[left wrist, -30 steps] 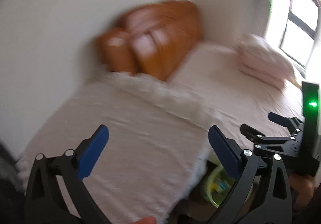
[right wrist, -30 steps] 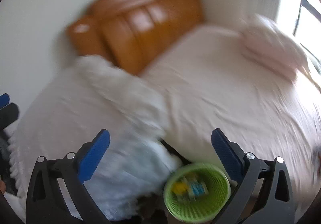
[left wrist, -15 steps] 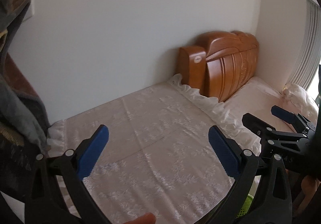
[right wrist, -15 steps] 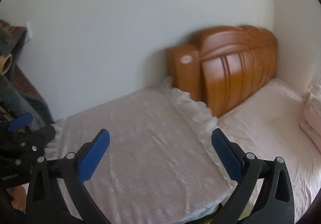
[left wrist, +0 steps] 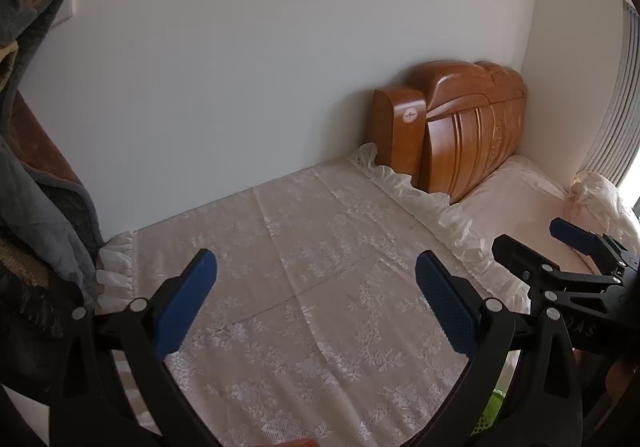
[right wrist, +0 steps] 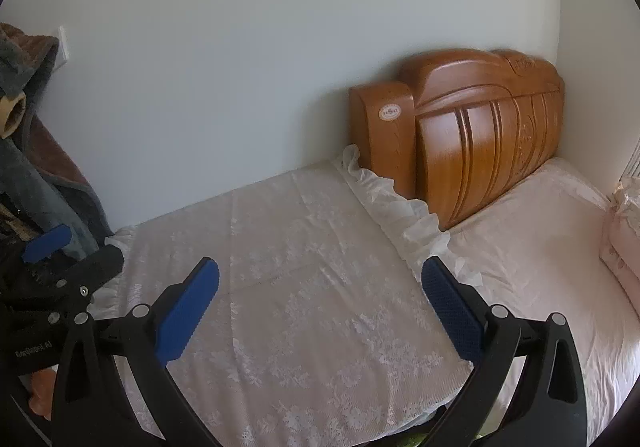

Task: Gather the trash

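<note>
Both claws spread empty (left, right), green basket only in left view

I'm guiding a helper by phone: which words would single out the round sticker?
Find the carved wooden headboard in the room's corner, behind the lace bedspread. At its near end stands a plain, shorter wooden end panel. The round white sticker sits high on that panel, the only pale mark on brown wood.
</note>
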A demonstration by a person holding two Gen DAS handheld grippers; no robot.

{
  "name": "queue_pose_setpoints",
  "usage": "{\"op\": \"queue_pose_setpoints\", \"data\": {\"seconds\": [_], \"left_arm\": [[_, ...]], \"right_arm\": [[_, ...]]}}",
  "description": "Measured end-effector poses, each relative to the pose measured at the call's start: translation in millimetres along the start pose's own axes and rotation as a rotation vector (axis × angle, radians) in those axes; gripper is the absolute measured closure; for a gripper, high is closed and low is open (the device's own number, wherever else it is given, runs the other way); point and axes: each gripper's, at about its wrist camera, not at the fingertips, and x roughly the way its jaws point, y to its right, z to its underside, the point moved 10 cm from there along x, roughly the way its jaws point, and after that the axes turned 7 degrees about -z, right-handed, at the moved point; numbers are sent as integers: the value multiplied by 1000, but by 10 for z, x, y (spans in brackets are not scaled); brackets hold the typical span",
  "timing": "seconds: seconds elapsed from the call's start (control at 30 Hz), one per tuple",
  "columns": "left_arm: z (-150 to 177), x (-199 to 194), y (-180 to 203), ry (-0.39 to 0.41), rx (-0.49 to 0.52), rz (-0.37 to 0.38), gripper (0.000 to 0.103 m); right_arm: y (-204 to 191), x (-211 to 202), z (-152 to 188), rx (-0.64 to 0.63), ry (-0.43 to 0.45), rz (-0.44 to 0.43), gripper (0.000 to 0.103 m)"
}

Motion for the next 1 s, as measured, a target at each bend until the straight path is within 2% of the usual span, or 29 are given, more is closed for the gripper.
{"op": "queue_pose_setpoints", "data": {"seconds": [1.0], "left_arm": [[36, 146, 49, -22, 26, 42, 8]], "right_arm": [[123, 85, 143, 23, -40, 31, 2]]}}
